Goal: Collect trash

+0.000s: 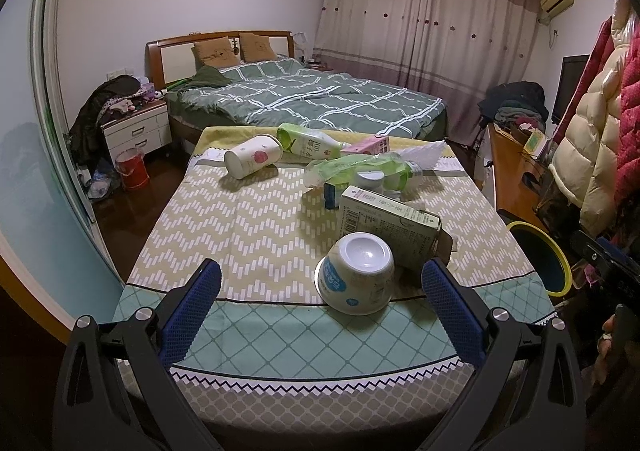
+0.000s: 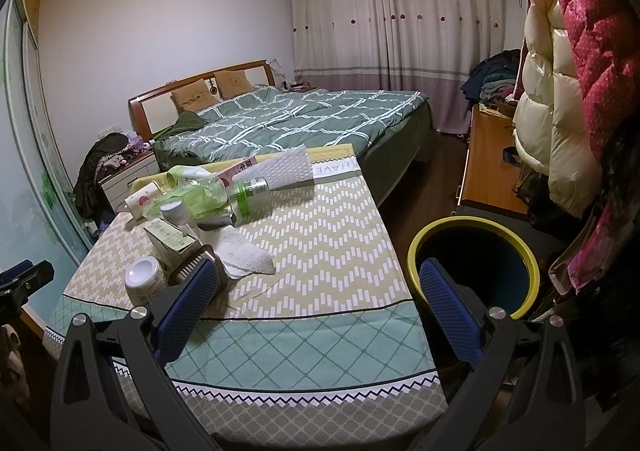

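Observation:
Trash lies on the patterned table point(image 1: 248, 219): an upturned white and blue cup point(image 1: 356, 275), a pale green carton point(image 1: 388, 223), a crushed green bottle point(image 1: 360, 171), a toppled paper cup point(image 1: 252, 161), a green-white bottle point(image 1: 308, 143) and a pink carton point(image 1: 368, 145). My left gripper point(image 1: 320, 311) is open at the near edge, the upturned cup just ahead between its fingers, untouched. My right gripper point(image 2: 316, 311) is open and holds nothing, over the table's point(image 2: 320, 243) right front corner. A crumpled tissue point(image 2: 244, 255) lies by the carton point(image 2: 168, 239). The yellow-rimmed bin point(image 2: 472, 227) stands right of the table.
A bed point(image 1: 304, 99) with a green quilt lies beyond the table. A nightstand point(image 1: 136, 131) and red bucket point(image 1: 132, 169) stand far left. Hanging coats point(image 2: 568, 91) and a wooden desk point(image 2: 488, 167) crowd the right side. A glass wardrobe door point(image 1: 36, 171) runs along the left.

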A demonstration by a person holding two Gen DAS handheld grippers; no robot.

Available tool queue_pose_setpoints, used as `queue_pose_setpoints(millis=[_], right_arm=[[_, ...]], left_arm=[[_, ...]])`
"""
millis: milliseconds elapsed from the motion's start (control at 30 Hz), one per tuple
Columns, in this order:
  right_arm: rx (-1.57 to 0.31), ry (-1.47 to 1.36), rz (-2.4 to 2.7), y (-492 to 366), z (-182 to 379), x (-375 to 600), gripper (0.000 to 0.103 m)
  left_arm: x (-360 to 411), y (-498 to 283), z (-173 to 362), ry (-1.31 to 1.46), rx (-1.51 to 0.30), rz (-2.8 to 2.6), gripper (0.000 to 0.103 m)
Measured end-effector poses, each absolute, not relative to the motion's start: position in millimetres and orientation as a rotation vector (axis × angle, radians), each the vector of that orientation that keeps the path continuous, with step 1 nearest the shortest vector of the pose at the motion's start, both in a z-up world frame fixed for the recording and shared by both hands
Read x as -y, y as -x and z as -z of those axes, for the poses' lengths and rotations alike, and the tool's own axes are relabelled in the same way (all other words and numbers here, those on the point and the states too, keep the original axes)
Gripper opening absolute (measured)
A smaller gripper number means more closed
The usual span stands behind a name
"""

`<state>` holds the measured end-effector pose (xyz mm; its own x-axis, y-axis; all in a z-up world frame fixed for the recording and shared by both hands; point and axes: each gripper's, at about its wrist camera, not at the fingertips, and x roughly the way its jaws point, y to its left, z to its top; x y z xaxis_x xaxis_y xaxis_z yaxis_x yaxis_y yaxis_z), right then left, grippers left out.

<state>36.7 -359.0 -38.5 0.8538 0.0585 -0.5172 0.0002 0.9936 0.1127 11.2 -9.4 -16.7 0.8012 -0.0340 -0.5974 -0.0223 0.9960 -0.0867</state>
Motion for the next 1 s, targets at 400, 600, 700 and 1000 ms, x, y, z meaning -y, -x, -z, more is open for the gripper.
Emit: queue_pose_setpoints(millis=[400,600,700,1000], right_arm=[[-0.551,-0.113,-0.031,-37.6,40.0,359.4,0.097],[-0.553,-0.114,-0.031,-37.6,41.6,359.2,0.097],[-0.554,-0.113,-0.031,-38.1,40.9,359.3,0.097],[-0.555,-0.115,-0.032,-38.5,40.7,359.7,0.097]], left_arm=[[10.9,-12.6,19.2,0.096,-0.651,0.011,0.099],[11.6,-12.5,19.5,0.093,-0.650,0.012,0.099],[11.3,-12.8,20.3,0.095,-0.653,0.012,0.099],[11.6,-14.1,24.0,0.093,-0.655,0.014,0.099]])
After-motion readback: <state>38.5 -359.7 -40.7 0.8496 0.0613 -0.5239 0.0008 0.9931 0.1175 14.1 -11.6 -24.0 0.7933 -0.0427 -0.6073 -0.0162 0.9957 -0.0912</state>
